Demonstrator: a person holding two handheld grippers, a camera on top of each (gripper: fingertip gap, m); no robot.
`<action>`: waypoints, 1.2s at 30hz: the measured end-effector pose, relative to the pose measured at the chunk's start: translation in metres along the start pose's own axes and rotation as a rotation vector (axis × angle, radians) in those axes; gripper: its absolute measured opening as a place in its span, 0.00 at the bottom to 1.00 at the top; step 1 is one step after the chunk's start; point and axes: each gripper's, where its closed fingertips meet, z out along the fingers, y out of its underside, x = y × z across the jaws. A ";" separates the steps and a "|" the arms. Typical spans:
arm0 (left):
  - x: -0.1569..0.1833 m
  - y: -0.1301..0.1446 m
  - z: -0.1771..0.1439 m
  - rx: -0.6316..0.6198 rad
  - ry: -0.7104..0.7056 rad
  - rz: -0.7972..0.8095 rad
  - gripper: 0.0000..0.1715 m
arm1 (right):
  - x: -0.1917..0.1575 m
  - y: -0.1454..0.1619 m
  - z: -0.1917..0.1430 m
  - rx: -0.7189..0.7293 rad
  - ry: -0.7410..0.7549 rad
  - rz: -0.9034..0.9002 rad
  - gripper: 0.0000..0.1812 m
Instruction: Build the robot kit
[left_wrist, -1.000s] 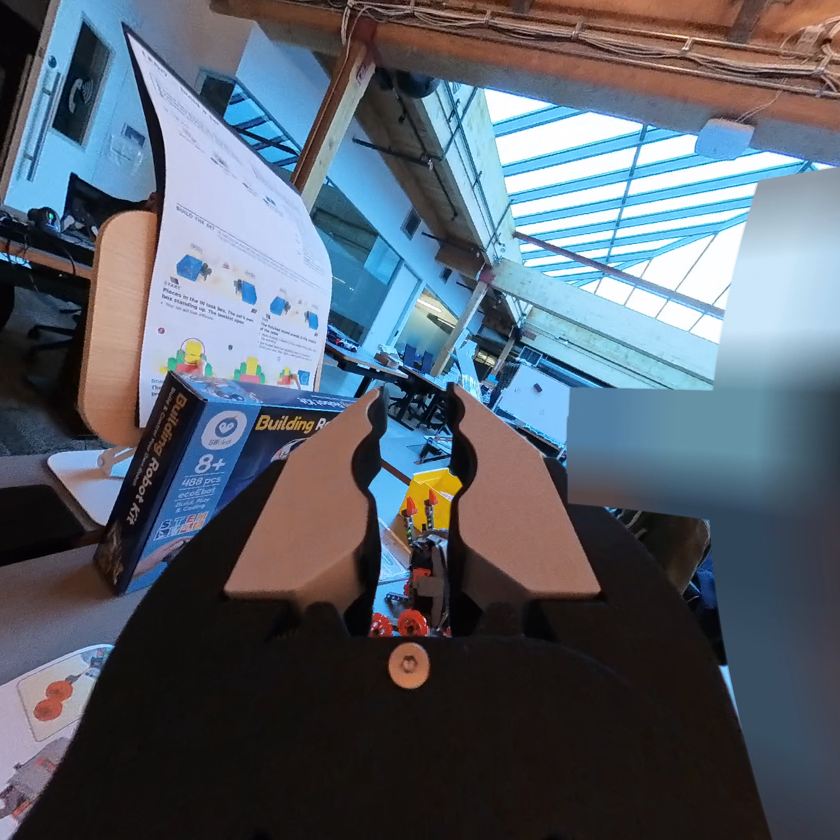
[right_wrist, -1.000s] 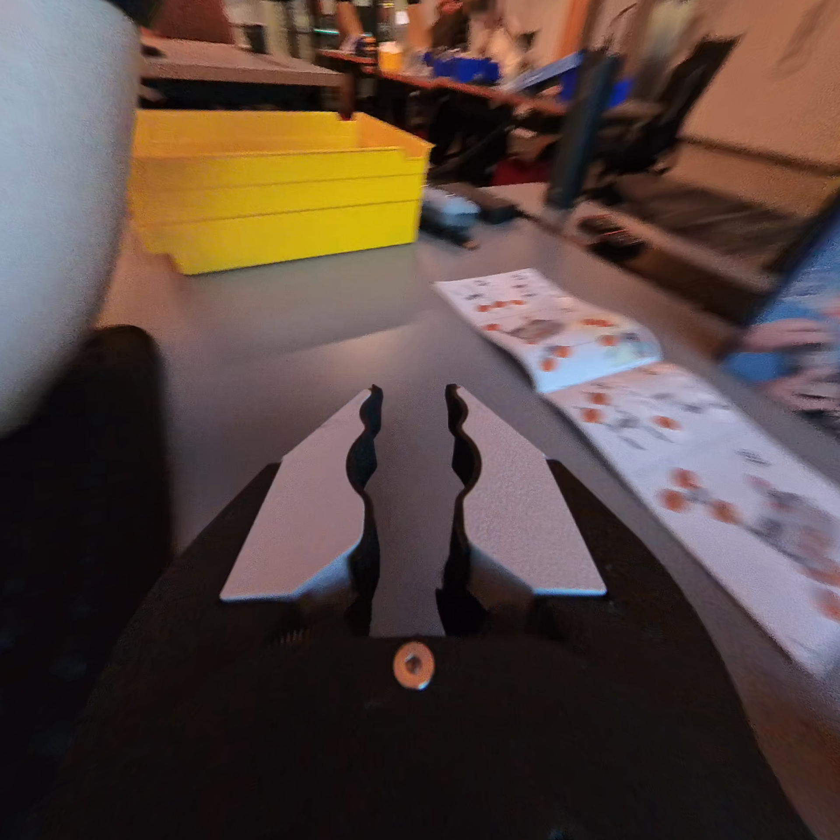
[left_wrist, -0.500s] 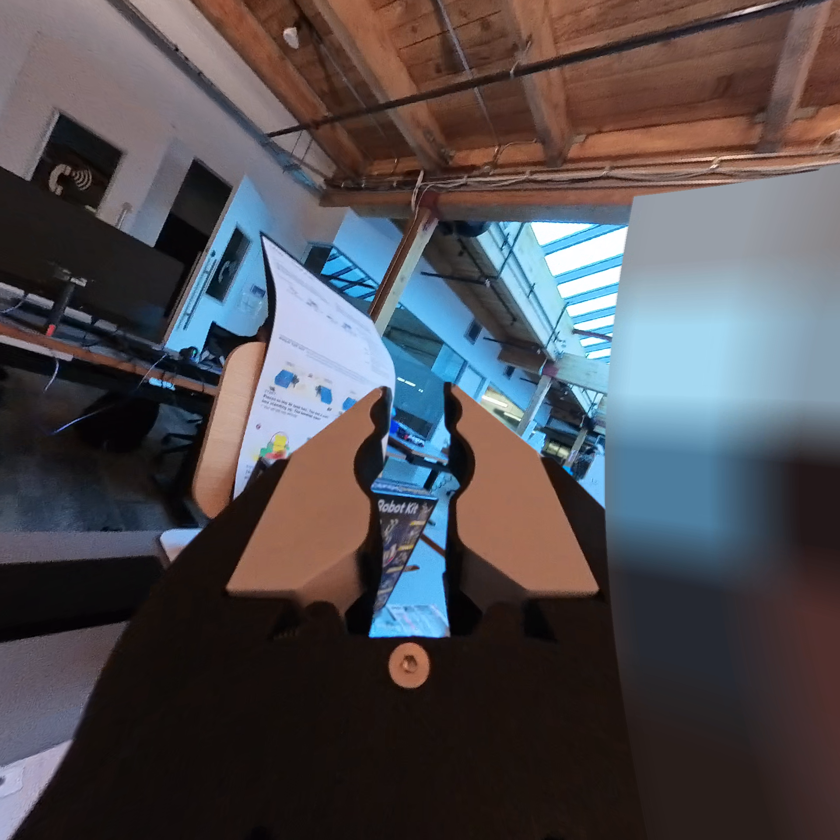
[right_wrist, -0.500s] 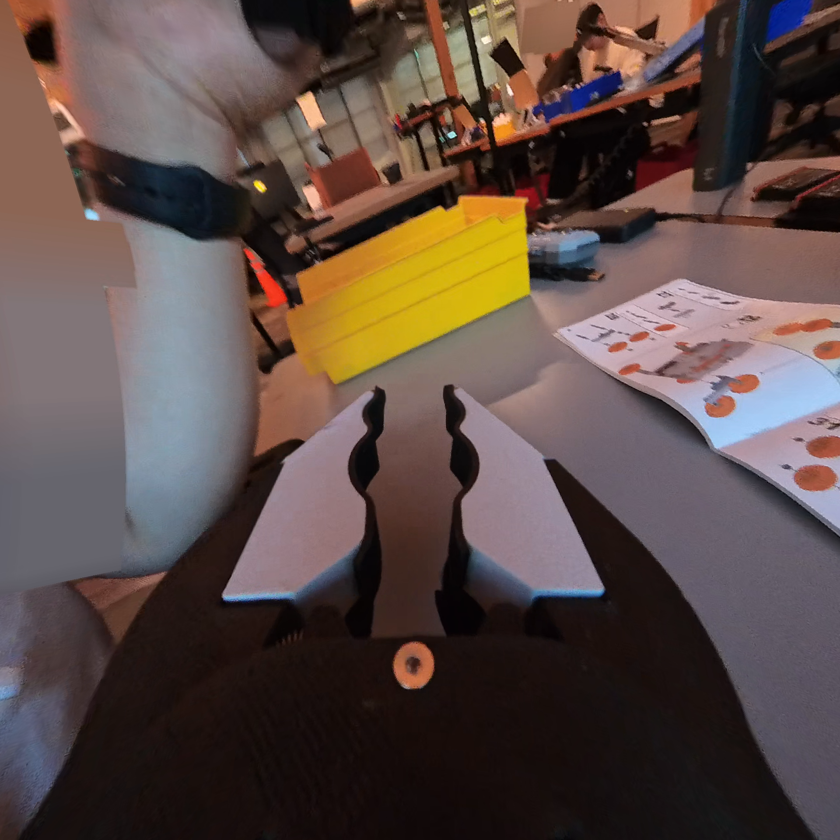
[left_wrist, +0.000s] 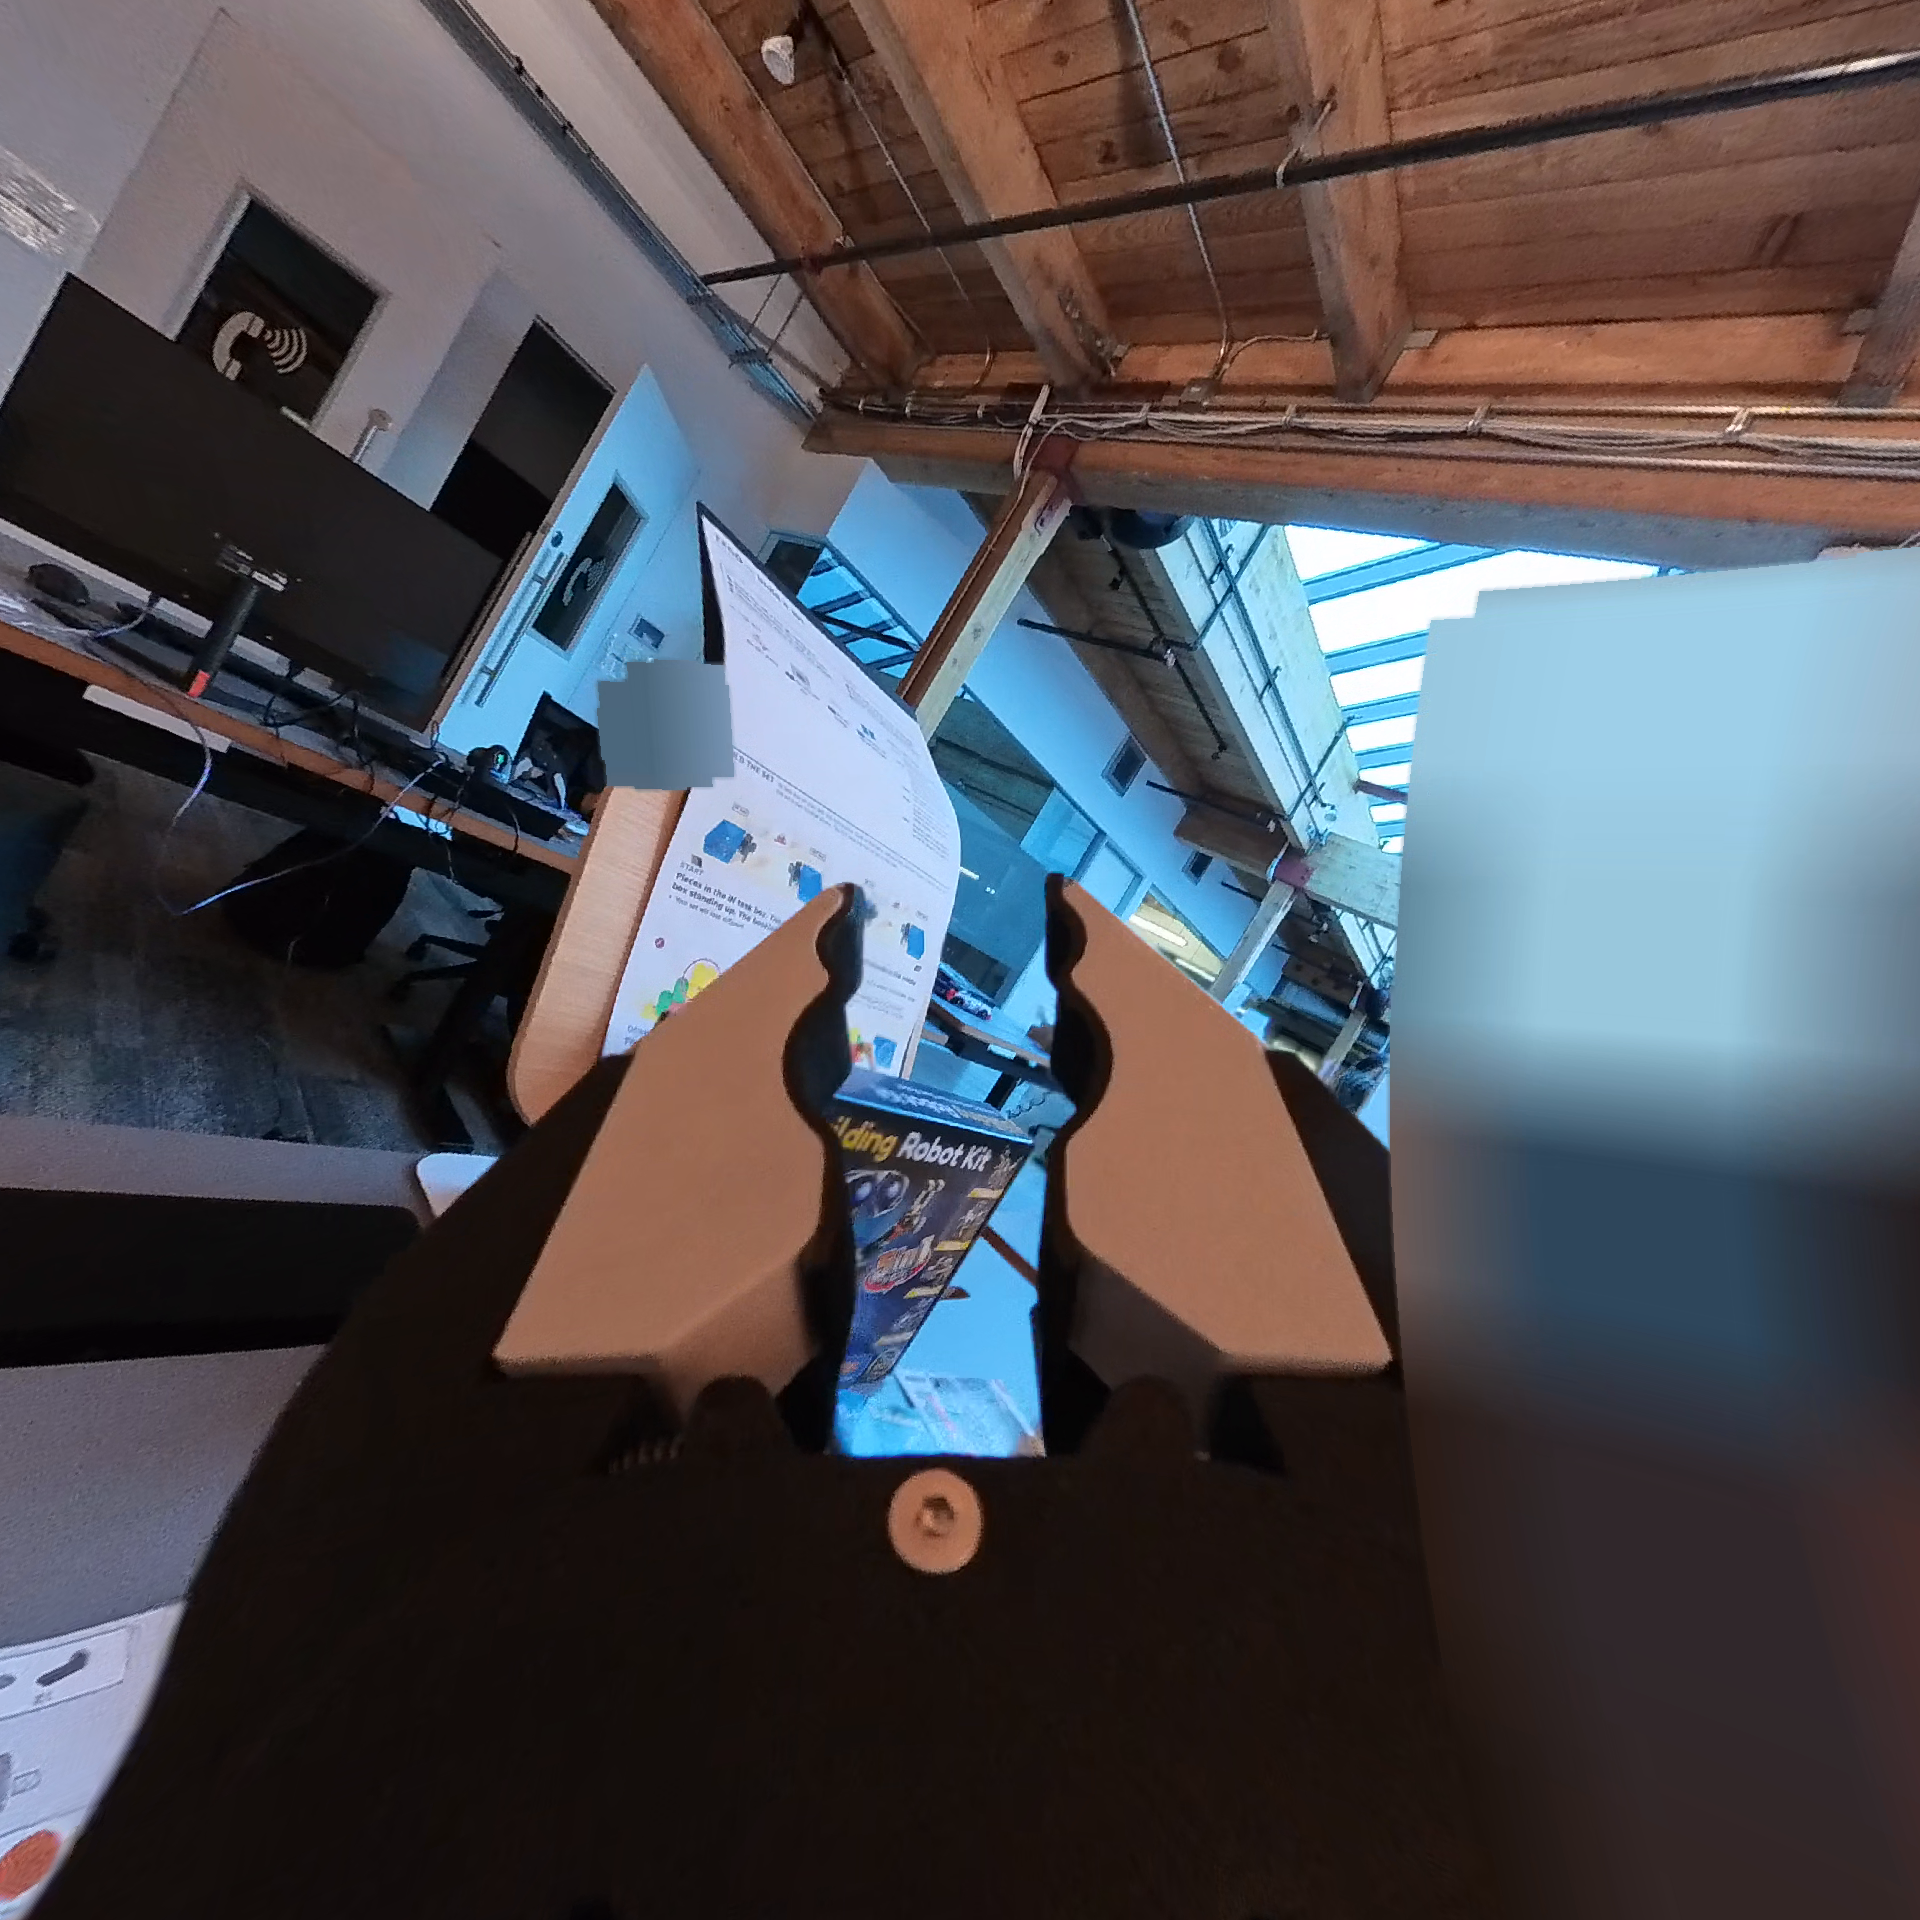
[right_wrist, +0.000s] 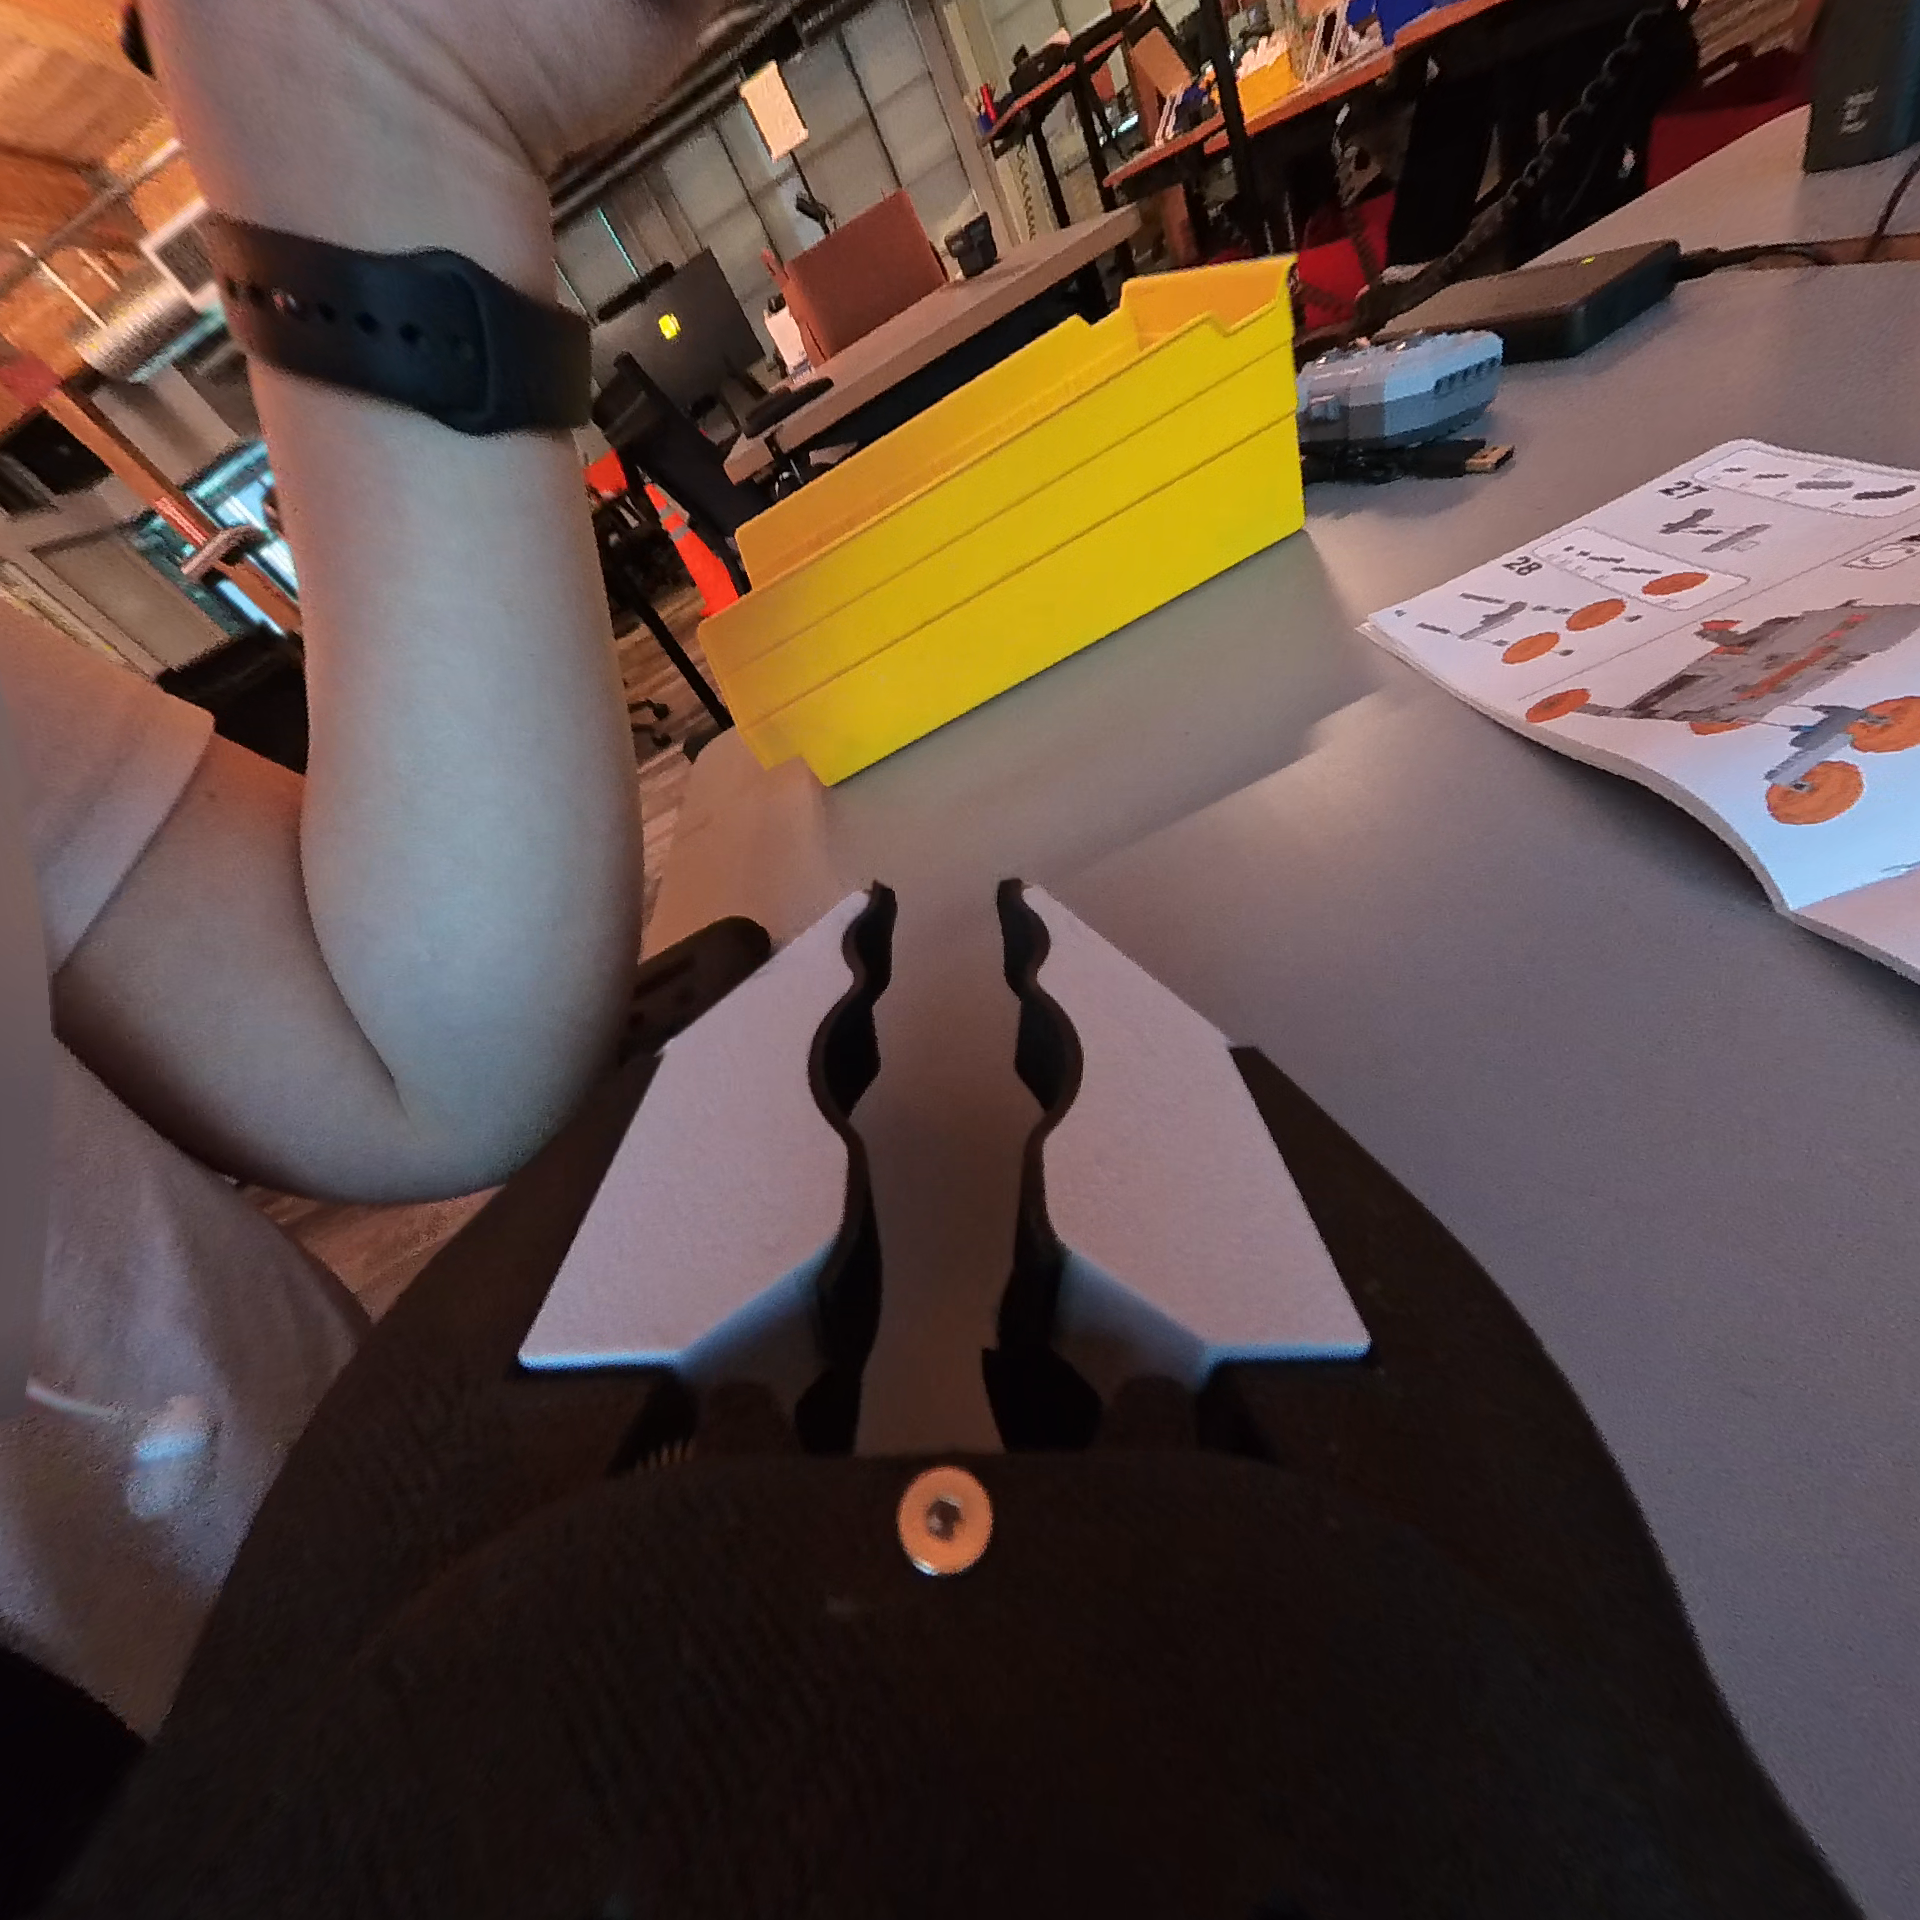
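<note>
My left gripper (left_wrist: 951, 899) is open and empty, tilted up toward the wooden ceiling. Between its fingers a blue kit box (left_wrist: 920, 1226) stands upright on the table, apart from the gripper. A printed sheet (left_wrist: 821, 831) leans on a wooden stand (left_wrist: 582, 966) behind the box. My right gripper (right_wrist: 940, 899) is open and empty, held low over the grey table (right_wrist: 1455, 1039). A yellow bin (right_wrist: 1029, 540) stands ahead of it, and an open instruction booklet (right_wrist: 1704, 665) lies to its right. A person's bare forearm with a black wristband (right_wrist: 416, 343) is close on its left.
A grey electronic block with a cable (right_wrist: 1403, 390) and a flat black device (right_wrist: 1538, 301) lie behind the bin. Part of a booklet page (left_wrist: 62, 1745) shows at the left wrist view's lower left. Desks, monitors and chairs fill the room beyond. About 30 cm separates my left fingertips from my right.
My left gripper tilted up and swung left, so the box moved from left of the fingers to between them. My right gripper swung left and the forearm came into view.
</note>
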 end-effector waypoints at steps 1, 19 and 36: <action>0.002 -0.002 -0.001 0.010 0.009 -0.007 0.19 | 0.000 0.002 0.001 -0.010 0.001 -0.002 0.11; 0.015 -0.008 -0.001 0.030 0.068 -0.028 0.18 | -0.001 0.018 0.008 -0.089 -0.017 -0.024 0.11; 0.023 -0.014 -0.003 0.056 0.084 -0.020 0.17 | -0.002 0.012 0.005 -0.060 -0.018 -0.018 0.11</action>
